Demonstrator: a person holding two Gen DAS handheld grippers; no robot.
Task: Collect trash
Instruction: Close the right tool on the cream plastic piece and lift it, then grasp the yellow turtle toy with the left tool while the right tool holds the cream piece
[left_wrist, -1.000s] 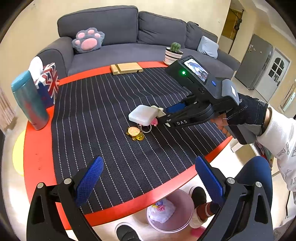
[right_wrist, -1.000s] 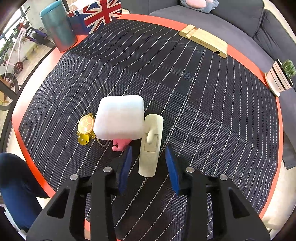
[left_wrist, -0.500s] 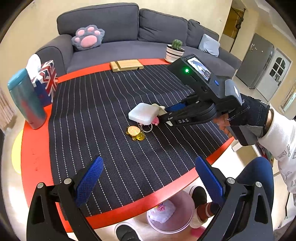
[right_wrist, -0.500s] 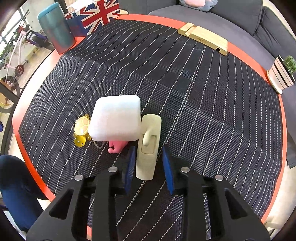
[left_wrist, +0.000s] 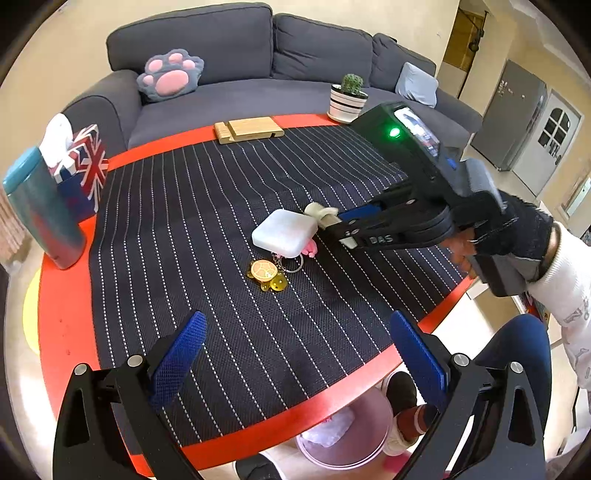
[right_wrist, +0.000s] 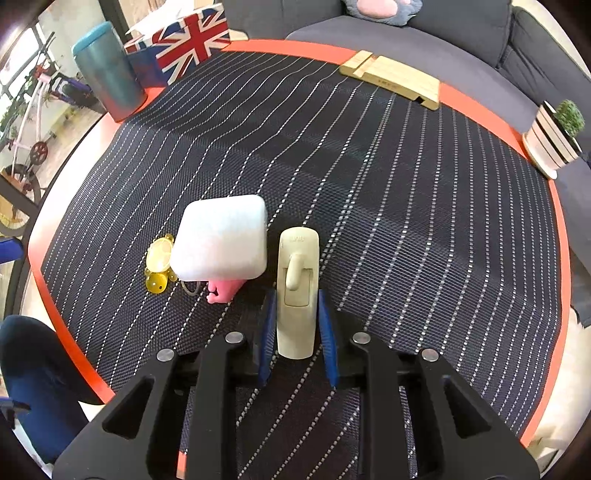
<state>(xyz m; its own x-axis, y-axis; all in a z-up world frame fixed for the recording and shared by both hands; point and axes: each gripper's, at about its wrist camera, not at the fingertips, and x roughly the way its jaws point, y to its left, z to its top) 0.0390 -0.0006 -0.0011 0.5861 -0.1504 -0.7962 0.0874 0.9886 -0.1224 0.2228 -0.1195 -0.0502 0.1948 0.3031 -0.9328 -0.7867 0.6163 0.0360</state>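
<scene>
Sofa (left_wrist: 236, 85): grey, behind the round surface, carrying a paw-shaped cushion (left_wrist: 170, 75).
Surface (left_wrist: 66, 314): red rim, covered by a dark pinstriped mat (right_wrist: 388, 177).
Bin (left_wrist: 343, 435): pinkish, on the floor under the near edge, with crumpled pale wrapping inside; partly cut off by the rim.
Tumbler (right_wrist: 107, 72): teal, closed, contents unseen.
Flag box (right_wrist: 184, 44): white tissue sticks out of the top in the left view.
Pot (right_wrist: 550, 142): striped, holds a small cactus.
Left gripper (left_wrist: 295, 354): jaws spread wide, nothing between them.
Right gripper (right_wrist: 297, 332): jaws have just been closing; pads now pinch the cream hook (right_wrist: 297, 288), which lies mid-mat.
White case (right_wrist: 221, 238): beside the hook, hiding most of a pink charm (right_wrist: 221, 291).
Turtle keyring (left_wrist: 267, 275): yellow, partly hidden in the right view.
</scene>
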